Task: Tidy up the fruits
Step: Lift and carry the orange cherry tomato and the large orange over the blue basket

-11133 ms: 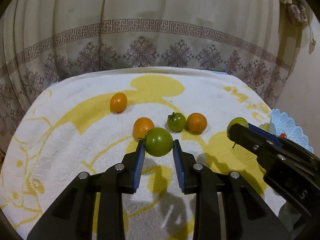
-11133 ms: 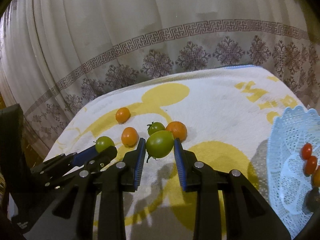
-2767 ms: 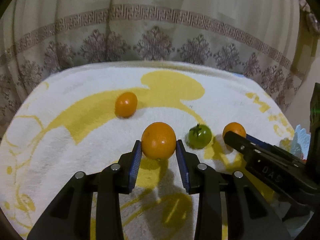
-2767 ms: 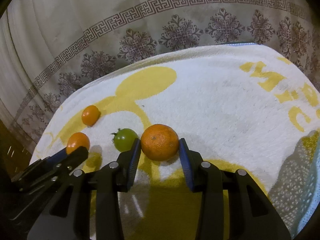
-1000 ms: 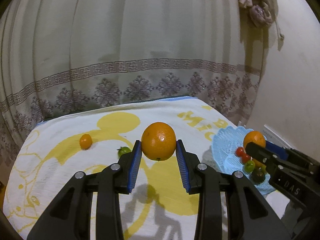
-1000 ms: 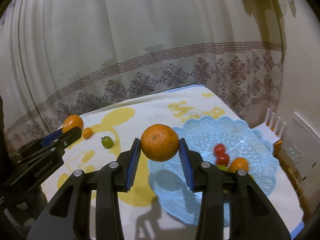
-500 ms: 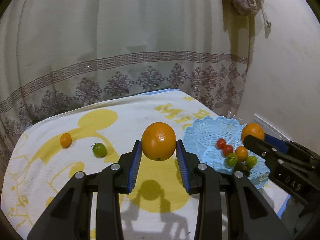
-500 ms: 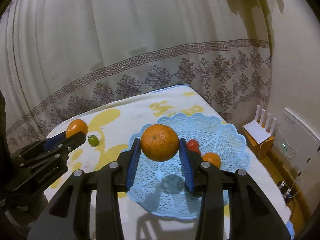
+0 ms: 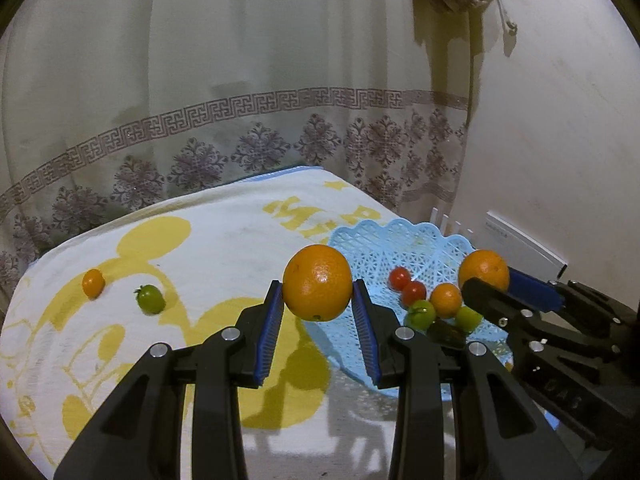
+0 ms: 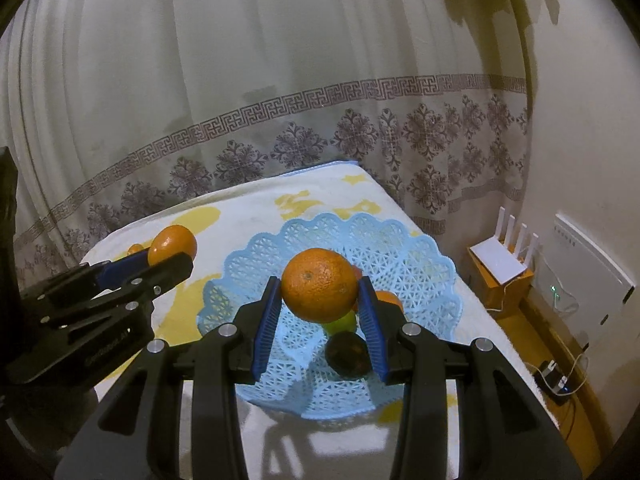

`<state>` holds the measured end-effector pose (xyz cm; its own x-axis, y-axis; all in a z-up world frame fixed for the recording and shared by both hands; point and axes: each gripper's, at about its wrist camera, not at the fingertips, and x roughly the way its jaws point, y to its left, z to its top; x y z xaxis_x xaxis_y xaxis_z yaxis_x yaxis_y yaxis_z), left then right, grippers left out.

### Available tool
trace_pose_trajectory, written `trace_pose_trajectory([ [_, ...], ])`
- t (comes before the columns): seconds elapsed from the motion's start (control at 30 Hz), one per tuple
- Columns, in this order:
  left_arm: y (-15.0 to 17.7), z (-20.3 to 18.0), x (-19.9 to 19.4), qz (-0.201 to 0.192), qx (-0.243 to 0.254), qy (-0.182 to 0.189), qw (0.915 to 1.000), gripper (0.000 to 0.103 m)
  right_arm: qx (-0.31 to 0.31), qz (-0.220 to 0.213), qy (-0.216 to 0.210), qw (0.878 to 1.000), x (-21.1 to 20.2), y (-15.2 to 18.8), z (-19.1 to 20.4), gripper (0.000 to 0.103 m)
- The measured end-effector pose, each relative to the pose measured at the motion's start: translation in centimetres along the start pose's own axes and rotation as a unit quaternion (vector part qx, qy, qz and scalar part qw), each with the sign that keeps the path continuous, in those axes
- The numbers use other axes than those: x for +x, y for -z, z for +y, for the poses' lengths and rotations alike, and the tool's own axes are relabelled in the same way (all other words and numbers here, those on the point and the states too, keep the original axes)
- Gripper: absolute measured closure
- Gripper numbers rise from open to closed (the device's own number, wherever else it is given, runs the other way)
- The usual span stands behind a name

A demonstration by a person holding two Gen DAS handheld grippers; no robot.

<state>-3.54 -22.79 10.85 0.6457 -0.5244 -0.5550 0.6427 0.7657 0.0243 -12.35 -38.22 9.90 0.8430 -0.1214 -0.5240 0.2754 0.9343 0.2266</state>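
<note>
Pale blue lattice basket (image 10: 420, 248); beside it white towel (image 9: 224, 216) with yellow cartoon print; behind, cream curtain (image 9: 240, 80) with brown key-pattern border.

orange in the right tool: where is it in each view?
Left wrist view: orange at right, gripped in the right tool, over the blue basket.
Right wrist view: orange at centre, over the basket.
Shared landmark: the basket.

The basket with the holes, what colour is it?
Light blue. The basket is a lacy plastic one, and it shows best in the right wrist view.
</note>
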Motion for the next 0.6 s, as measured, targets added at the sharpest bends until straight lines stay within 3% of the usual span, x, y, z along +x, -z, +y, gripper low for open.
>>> trace_pose_trajectory([
  [0.6, 1.1, -1.0, 1.2, 0.020, 0.012, 0.028, 0.9993, 0.067, 0.010, 0.019, 0.009, 1.000, 1.5, 0.4, -0.8, 0.063],
])
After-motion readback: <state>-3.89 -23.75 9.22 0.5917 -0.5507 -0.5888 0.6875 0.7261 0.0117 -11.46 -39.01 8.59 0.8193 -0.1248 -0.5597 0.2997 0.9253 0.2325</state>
